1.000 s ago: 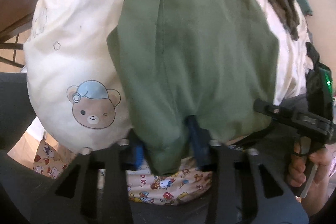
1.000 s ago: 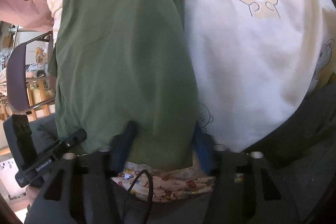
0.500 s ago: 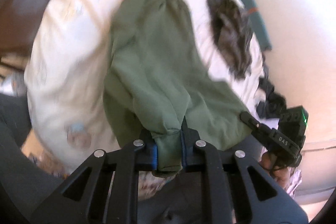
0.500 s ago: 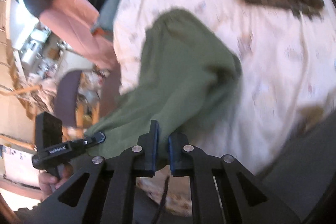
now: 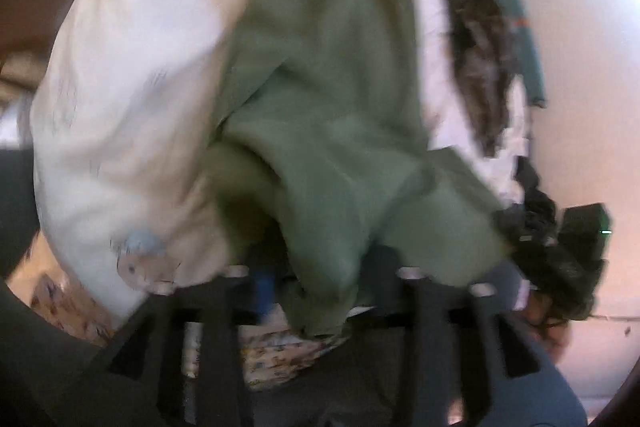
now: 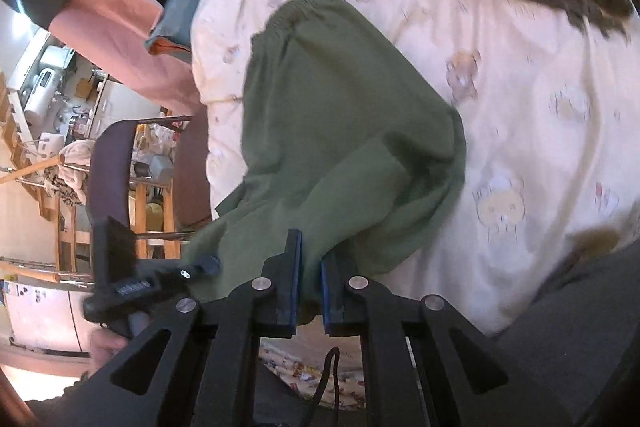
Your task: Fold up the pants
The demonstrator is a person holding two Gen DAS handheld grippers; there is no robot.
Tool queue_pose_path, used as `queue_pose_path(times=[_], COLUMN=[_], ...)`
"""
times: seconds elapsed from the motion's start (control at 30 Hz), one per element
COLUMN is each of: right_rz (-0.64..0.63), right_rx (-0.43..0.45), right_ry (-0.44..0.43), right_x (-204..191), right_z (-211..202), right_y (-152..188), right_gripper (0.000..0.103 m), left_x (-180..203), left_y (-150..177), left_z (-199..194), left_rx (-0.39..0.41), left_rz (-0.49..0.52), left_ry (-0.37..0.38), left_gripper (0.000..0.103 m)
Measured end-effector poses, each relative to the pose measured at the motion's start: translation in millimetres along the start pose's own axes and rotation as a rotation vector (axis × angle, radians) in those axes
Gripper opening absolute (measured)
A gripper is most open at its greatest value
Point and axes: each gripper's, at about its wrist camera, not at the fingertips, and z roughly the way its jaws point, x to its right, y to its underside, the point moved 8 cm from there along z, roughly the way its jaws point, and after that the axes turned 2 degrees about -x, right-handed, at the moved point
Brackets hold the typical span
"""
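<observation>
Green pants (image 5: 332,115) between parted left gripper (image 5: 324,283) fingers (image 5: 262,287).

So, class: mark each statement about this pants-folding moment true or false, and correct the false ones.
1. The green cotton pants lie on a cream bear-print bedspread. True.
2. The right tool is clamped on the pants' fabric. True.
3. The pants are blue denim. False: they are plain green.
4. The left tool is pinched tight on the pants. False: its jaws have just been opening, with the fabric loose between them.
5. A dark patterned garment lies on the bedspread beyond the pants. True.
</observation>
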Motion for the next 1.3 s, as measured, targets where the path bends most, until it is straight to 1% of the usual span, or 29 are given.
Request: queue_pose_path(times=[0.03, 0.07, 0.1, 0.13, 0.17, 0.23, 0.27, 0.3, 0.33, 0.37, 0.4, 0.43, 0.47, 0.57, 0.63, 0.7, 0.8, 0.83, 0.9, 0.97, 1.0, 1.03, 1.07, 1.13, 1.17, 1.2, 1.23, 1.27, 1.3], right_rz=[0.012, 0.019, 0.022, 0.028, 0.032, 0.028, 0.033, 0.039, 0.046, 0.051, 0.059, 0.065, 0.066, 0.058, 0.046, 0.045, 0.037, 0.034, 0.028, 0.023, 0.02, 0.019, 0.017, 0.042, 0.051, 0.061, 0.075, 0.083, 0.09], right_rx=[0.0, 0.0, 0.0, -0.001, -0.002, 0.0, 0.0, 0.0, 0.002, 0.002, 0.001, -0.001, -0.003, -0.007, 0.005, 0.032, 0.096, 0.117, 0.13, 0.121, 0.12, 0.107, 0.094, 0.082, 0.067, 0.065, 0.06, 0.052, 0.046], right_ry=[0.0, -0.003, -0.003, -0.003, -0.004, 0.006, 0.008, 0.011, 0.015, 0.017, 0.019, 0.019, 0.02, 0.006, -0.014, -0.035, -0.068, -0.078, -0.073, -0.055, -0.029, -0.019, -0.011, 0.006, 0.02, 0.025, 0.023, 0.028, 0.035], right_x=[3.6, 6.1, 7.3, 9.4, 10.1, 11.9, 13.2, 15.0, 17.5, 19.8, 22.1, 23.9, 24.6, 22.0, 16.6, 10.9, -1.1, -5.6, -8.7, -9.1, -6.1, -3.2, 0.9, 11.7, 18.6, 23.2, 29.6, 34.3, 38.6], right_z=[1.6, 2.5, 3.2, 4.2, 4.6, 4.4, 4.3, 4.4, 4.5, 5.0, 5.0, 5.4, 4.6, 1.1, -4.6, -11.4, -25.7, -29.1, -27.3, -15.8, -4.7, 6.7, 18.6, 40.4, 55.1, 62.4, 74.1, 82.7, 90.8], right_y=[2.2, 3.5, 3.7, 4.7, 5.5, 7.0, 7.7, 7.8, 8.1, 8.1, 9.3, 11.2, 12.5, 16.0, 11.8, 0.0, -33.7, -52.0, -77.5, -110.4, -132.1, -146.9, -160.3, -182.4, -194.6, -200.9, -212.0, -219.8, -225.0], right_gripper=[0.008, 0.008, 0.008, 0.008, 0.008, 0.008, 0.008, 0.008, 0.008, 0.008, 0.008, 0.008, 0.008, 0.008, 0.008, 0.008, 0.008, 0.008, 0.008, 0.008, 0.008, 0.008, 0.008, 0.008, 0.008, 0.008, 0.008, 0.008, 0.013], left_x=[-13.0, -19.7, -24.4, -31.3, -34.3, -35.3, -34.9, -30.8, -21.8, -9.6, -2.0, 1.3, 3.4, 5.1, 13.0, 25.4, 53.8, 61.8, 76.8, 84.1, 88.4, 92.3, 94.5, 92.1, 85.3, 78.7, 70.9, 65.9, 64.3], left_y=[7.8, 12.4, 15.7, 19.9, 22.4, 25.8, 26.1, 26.3, 27.2, 28.7, 31.0, 32.2, 32.7, 30.3, 23.2, 13.4, -15.3, -26.7, -58.4, -90.1, -108.1, -130.5, -145.9, -181.4, -199.7, -211.6, -226.9, -234.9, -242.9], left_z=[11.1, 18.3, 23.9, 30.7, 34.3, 47.9, 53.4, 55.8, 57.8, 61.4, 62.6, 64.2, 64.3, 49.7, 22.9, -0.1, -30.6, -36.5, -42.0, -37.6, -33.7, -27.7, -18.2, 7.2, 15.0, 24.0, 35.7, 42.2, 48.8], left_rx=[-0.004, 0.0, 0.012, 0.027, 0.029, 0.014, 0.007, 0.007, 0.001, -0.003, -0.01, -0.018, -0.026, -0.026, 0.011, 0.046, 0.089, 0.097, 0.114, 0.104, 0.112, 0.126, 0.131, 0.096, 0.079, 0.067, 0.039, 0.023, 0.012], left_rz=[-0.044, -0.059, -0.064, -0.079, -0.095, -0.108, -0.13, -0.129, -0.097, -0.036, 0.003, 0.02, 0.019, 0.002, -0.006, -0.008, 0.001, 0.0, -0.002, -0.03, -0.027, -0.015, -0.009, -0.031, -0.022, -0.031, -0.077, -0.088, -0.08], left_ry=[-0.017, -0.021, -0.027, -0.044, -0.043, -0.018, 0.001, 0.028, 0.052, 0.065, 0.058, 0.042, 0.045, 0.062, 0.095, 0.135, 0.182, 0.19, 0.19, 0.175, 0.162, 0.131, 0.099, 0.058, 0.039, 0.029, 0.025, 0.023, 0.016], left_gripper=[0.065, 0.075, 0.081, 0.092, 0.096, 0.096, 0.095, 0.094, 0.088, 0.07, 0.063, 0.052, 0.033, 0.023, 0.02, 0.018, 0.017, 0.017, 0.017, 0.017, 0.017, 0.018, 0.018, 0.018, 0.018, 0.019, 0.02, 0.022, 0.023])
